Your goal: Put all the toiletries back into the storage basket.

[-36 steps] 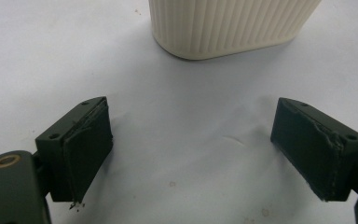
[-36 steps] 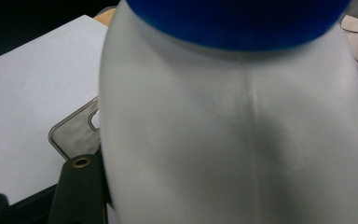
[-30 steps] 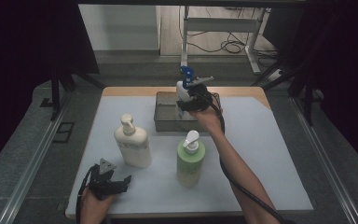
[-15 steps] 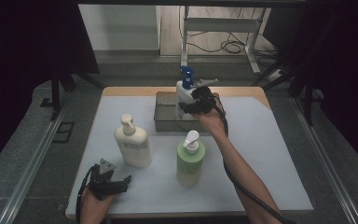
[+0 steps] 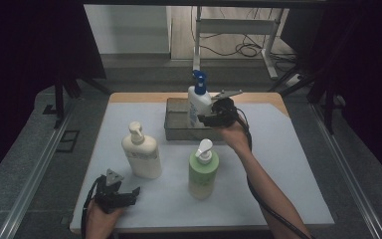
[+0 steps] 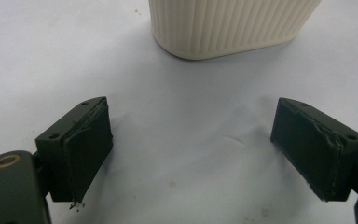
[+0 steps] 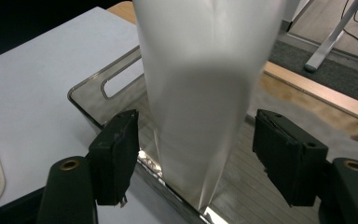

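Note:
A white bottle with a blue pump [image 5: 199, 102] stands upright in a clear tray [image 5: 176, 130] at the back of the mat. My right gripper [image 5: 208, 119] is at the bottle's right side, open. In the right gripper view the bottle [image 7: 205, 93] rises between the two jaws of the right gripper [image 7: 198, 149] with a gap on either side, its base inside the tray [image 7: 102, 88]. My left gripper [image 5: 129, 193] rests open at the front left, empty. Its own view, where the left gripper [image 6: 205, 140] frames bare mat, has the ribbed base of a cream bottle [image 6: 228, 23] just ahead.
The cream pump bottle [image 5: 142, 152] stands left of centre on the white mat [image 5: 288, 169]. A green pump bottle [image 5: 203, 169] stands at the centre front, close to the right forearm. Dark floor and metal rails flank the table.
My right gripper has drawn back a little toward the person and lower. The blue-pump bottle stays upright in the tray. The left gripper has not moved.

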`<state>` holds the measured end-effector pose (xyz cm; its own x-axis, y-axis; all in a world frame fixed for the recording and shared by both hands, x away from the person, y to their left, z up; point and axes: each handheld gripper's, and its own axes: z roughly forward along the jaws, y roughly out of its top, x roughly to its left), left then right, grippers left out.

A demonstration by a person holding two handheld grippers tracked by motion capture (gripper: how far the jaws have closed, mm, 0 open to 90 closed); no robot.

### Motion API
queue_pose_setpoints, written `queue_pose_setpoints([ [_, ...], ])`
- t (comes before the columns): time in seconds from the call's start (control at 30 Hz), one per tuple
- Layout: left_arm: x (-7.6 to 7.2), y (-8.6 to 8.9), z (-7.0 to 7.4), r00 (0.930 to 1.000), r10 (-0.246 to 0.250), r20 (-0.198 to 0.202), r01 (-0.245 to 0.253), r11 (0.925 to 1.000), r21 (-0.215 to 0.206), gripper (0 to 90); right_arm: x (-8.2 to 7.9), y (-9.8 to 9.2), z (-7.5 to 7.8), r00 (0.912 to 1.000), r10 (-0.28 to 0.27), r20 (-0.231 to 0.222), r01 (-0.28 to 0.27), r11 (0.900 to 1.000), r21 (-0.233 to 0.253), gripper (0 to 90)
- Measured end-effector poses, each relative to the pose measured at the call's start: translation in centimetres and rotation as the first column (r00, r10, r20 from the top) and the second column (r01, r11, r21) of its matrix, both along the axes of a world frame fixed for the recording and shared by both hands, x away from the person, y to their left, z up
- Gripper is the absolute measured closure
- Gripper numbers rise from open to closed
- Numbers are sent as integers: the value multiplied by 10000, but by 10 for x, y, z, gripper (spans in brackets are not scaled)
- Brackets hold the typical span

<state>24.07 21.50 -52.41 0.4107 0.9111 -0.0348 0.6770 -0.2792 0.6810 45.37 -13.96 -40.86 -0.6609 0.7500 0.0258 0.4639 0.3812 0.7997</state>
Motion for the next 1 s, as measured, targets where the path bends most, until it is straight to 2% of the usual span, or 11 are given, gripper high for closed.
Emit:
queue_pose_setpoints([
  [0.4, 0, 0, 0, 10000, 2, -3, -2, 10000, -1, 121, -7, -16, -3, 9995, 63, -319, -67, 9999, -146, 489],
  [0.5, 0, 0, 0, 10000, -1, -12, 1, 10000, 8, 121, -7, -20, -4, 9989, 120, -449, -126, 9998, -132, 590],
  [0.67, 0, 0, 0, 10000, -5, -14, 5, 10000, 4, 121, -5, -24, -6, 9992, 66, -389, -76, 9996, -262, 735],
  [0.83, 0, 0, 0, 10000, -1, -11, 1, 10000, 10, 121, 1, -30, -11, 9990, -273, -357, 264, 9993, -254, 888],
  [1.0, 0, 0, 0, 10000, -4, -12, 4, 10000, 7, 121, 9, -32, -18, 9977, -511, -435, 496, 9982, -348, 900],
])
